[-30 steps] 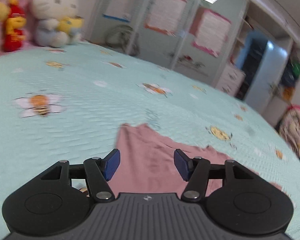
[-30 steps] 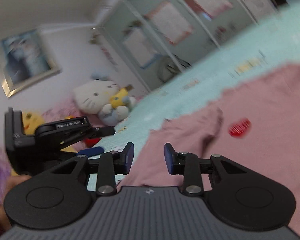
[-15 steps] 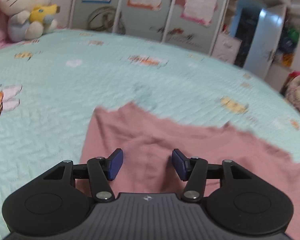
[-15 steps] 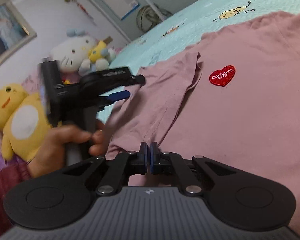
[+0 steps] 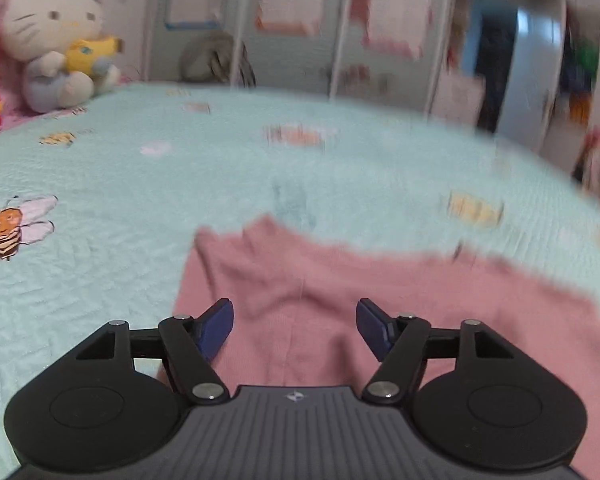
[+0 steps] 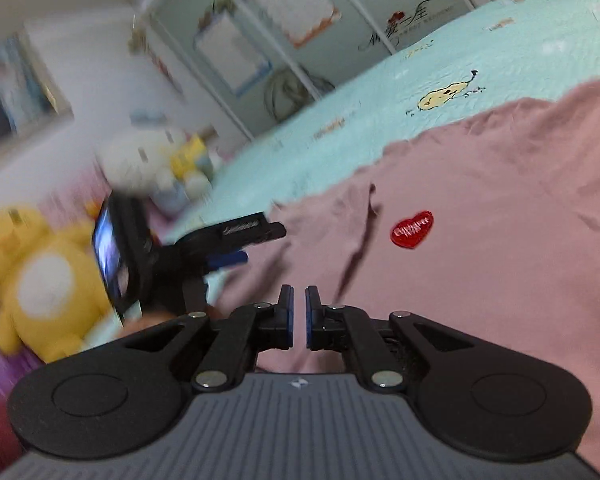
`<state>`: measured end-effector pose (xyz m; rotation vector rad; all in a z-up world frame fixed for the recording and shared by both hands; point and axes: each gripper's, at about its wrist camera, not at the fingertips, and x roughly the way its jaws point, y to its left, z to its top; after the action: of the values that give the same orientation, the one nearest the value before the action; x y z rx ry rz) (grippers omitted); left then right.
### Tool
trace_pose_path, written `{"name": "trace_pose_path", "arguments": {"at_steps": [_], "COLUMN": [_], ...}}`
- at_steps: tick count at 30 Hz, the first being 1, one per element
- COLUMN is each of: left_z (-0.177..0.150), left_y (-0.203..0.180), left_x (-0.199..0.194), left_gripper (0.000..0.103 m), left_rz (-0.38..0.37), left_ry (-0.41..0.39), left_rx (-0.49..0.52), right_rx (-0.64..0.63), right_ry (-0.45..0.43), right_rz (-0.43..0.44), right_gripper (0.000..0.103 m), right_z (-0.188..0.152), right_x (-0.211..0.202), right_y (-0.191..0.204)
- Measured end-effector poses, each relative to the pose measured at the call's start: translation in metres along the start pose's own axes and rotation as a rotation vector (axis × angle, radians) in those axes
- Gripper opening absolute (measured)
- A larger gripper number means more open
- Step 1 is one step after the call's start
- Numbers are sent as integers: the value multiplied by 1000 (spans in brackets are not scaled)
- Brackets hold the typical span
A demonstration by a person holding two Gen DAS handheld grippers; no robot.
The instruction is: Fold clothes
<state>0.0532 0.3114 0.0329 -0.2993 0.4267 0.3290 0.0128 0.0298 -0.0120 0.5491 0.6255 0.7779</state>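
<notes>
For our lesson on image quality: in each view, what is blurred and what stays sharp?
Left wrist view: the wardrobe and the shirt edge smear sideways; the left gripper and bee print stay crisp. Right wrist view: the plush toys streak, while the heart patch and right gripper stay fairly sharp.

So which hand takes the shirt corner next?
Left, probably. Left gripper fingers, just opening, stand wide over the pink shirt corner; right gripper fingers, just opening, barely parted.
</notes>
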Motion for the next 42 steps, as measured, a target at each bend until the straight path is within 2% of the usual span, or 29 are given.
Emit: {"name": "trace_pose_path", "arguments": {"at_steps": [1, 2, 4, 6, 8, 9, 11, 15, 17, 19, 21, 23, 28, 32, 37, 38, 42], "left_z": [3, 6, 6, -4, -10, -11, -13, -15, -16, -16, -17, -17, -18, -18, -19, -19, -19], "left_y": [3, 6, 12, 20, 28, 29, 28, 23, 26, 30, 34, 35, 36, 33, 32, 32, 33], "left_x": [-2, 1, 21, 47, 51, 51, 52, 51, 51, 50, 49, 48, 48, 49, 47, 47, 47], "left_gripper": [69, 62, 50, 40, 40, 40, 40, 40, 40, 40, 40, 40, 40, 40, 40, 40, 40], "left_rz": [-34, -68, -118, -115, -121, -126, -126, -110, -118, -127, -139, -143, -149, -143, -137, -136, -139], "left_ry": [-22, -21, 43, 112, 84, 80, 71, 65, 63, 60, 60, 59, 56, 58, 53, 53, 53], "left_rx": [-44, -86, -142, -168, -215, -222, -215, -178, -189, -202, -221, -225, -232, -221, -209, -206, -210], "right_rx": [20, 25, 37, 73, 85, 99, 147, 310, 476, 533, 534, 533, 550, 541, 485, 496, 565], "right_ry": [-12, -14, 18, 38, 21, -1, -26, -40, -26, 4, 51, 99, 142, 132, 126, 122, 128], "right_rz": [10, 5, 9, 27, 19, 8, -10, -29, 41, 63, 22, -19, 86, 137, 139, 141, 152], "right_gripper": [6, 6, 6, 7, 11, 22, 31, 31, 33, 36, 44, 45, 45, 47, 51, 56, 63], "right_z": [-2, -4, -8, -11, -10, -9, -3, 20, 37, 50, 59, 67, 62, 62, 67, 67, 74], "right_x": [1, 4, 13, 19, 17, 16, 15, 16, 25, 42, 64, 85, 104, 111, 114, 116, 133], "right_y": [-4, -6, -10, -14, -16, -19, -27, -48, -65, -74, -76, -78, -77, -78, -70, -69, -64]}}
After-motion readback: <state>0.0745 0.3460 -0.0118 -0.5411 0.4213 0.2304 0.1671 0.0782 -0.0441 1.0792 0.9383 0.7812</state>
